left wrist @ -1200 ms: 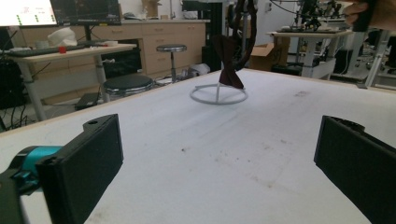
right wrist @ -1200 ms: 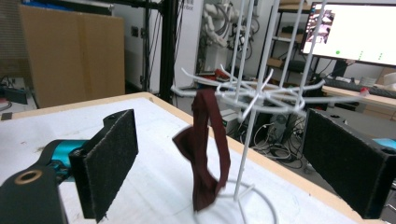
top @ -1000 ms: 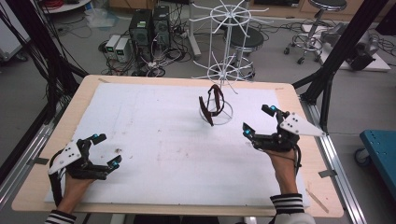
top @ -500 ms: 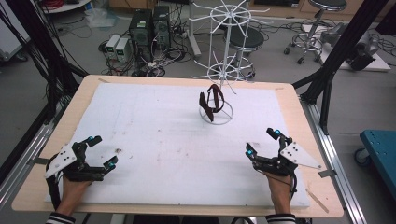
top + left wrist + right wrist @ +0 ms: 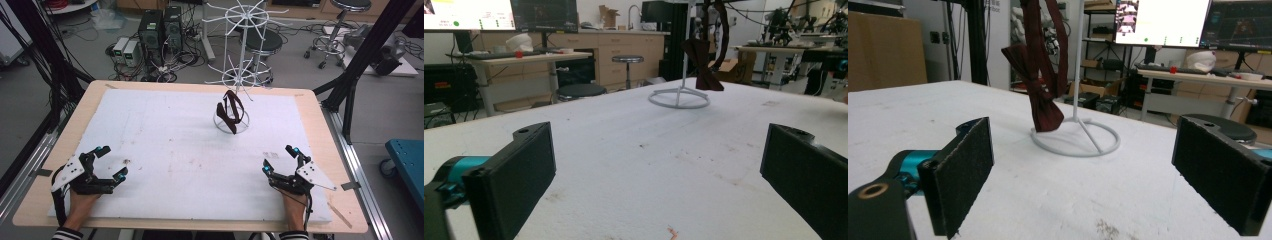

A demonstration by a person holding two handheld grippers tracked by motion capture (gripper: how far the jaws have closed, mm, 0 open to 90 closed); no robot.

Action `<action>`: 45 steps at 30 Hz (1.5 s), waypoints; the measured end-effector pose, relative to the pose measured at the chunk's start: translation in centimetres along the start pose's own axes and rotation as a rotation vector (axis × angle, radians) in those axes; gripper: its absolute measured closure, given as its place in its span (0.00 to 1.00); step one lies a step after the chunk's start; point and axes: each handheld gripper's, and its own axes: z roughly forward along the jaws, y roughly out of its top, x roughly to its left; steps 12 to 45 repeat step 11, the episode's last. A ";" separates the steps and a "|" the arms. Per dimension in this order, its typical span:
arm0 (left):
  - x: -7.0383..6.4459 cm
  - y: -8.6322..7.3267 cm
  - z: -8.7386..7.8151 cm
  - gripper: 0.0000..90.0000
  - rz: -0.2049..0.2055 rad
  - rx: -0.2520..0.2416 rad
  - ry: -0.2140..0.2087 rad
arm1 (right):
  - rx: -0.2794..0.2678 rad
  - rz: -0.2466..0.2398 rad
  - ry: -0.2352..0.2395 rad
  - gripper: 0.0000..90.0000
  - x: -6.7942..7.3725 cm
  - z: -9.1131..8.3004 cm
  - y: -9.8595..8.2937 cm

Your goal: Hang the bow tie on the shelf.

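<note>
- Two claws rest low on the worktop (image 5: 165, 125), both empty with jaws spread wide.
- Left claw (image 5: 111, 162): lower left of the high view, held by a hand (image 5: 80, 197) entering from the bottom edge; nothing lies between its black pads (image 5: 519, 175).
- Right claw (image 5: 280, 159): lower right of the high view, held by the other hand (image 5: 292, 202); its pads (image 5: 965, 165) likewise stand well apart with bare white surface between them.
- Dark red bow tie (image 5: 230, 111): upper centre of the high view, hanging on a white wire stand (image 5: 239, 65), well apart from both claws.
- Stand base: a ring (image 5: 1075, 140) flat on the worktop; the bow tie (image 5: 1040, 85) hangs tilted beside the upright post, its lower end near the ring.
- In the left gripper view the bow tie (image 5: 704, 62) shows upper right of centre, above the ring (image 5: 679, 98).
</note>
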 end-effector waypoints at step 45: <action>0.0 -0.1 0.0 0.02 0.001 -0.004 -0.003 | 0.006 -0.027 0.001 0.10 0.2 0.1 -0.2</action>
